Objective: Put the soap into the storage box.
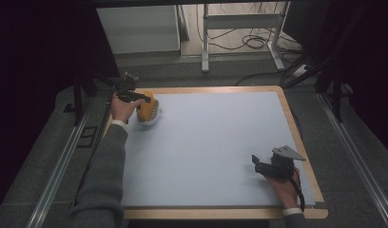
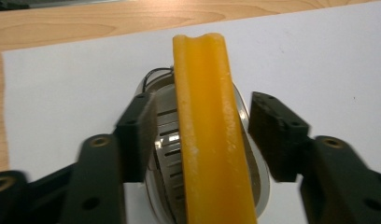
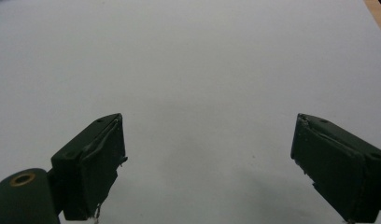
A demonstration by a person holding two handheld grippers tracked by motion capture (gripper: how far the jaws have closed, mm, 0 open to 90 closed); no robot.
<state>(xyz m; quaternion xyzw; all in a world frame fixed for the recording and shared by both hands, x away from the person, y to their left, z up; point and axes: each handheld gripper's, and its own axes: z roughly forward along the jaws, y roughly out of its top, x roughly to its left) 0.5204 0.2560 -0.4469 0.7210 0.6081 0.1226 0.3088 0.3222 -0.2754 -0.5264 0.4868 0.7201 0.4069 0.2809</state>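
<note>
A long orange-yellow piece [image 2: 205, 140] with a groove along its top stands on edge in a shiny slotted metal holder [image 2: 165, 140]. Both sit at the far left of the pale mat, where the orange piece [image 1: 146, 107] rests in the holder [image 1: 150, 118]. My left gripper [image 2: 202, 135] is open, with one jaw on each side of the piece and a narrow gap at both; in the high view this gripper [image 1: 135, 97] reaches in from the left. My right gripper [image 3: 207, 158] stands open over bare mat, near the front right [image 1: 263, 166].
The pale mat [image 1: 206, 142] covers a wooden board [image 1: 304, 147] whose edge shows around it. Dark metal rails run along both sides of the table. Beyond the far edge are a white cabinet, desk legs and cables on the floor.
</note>
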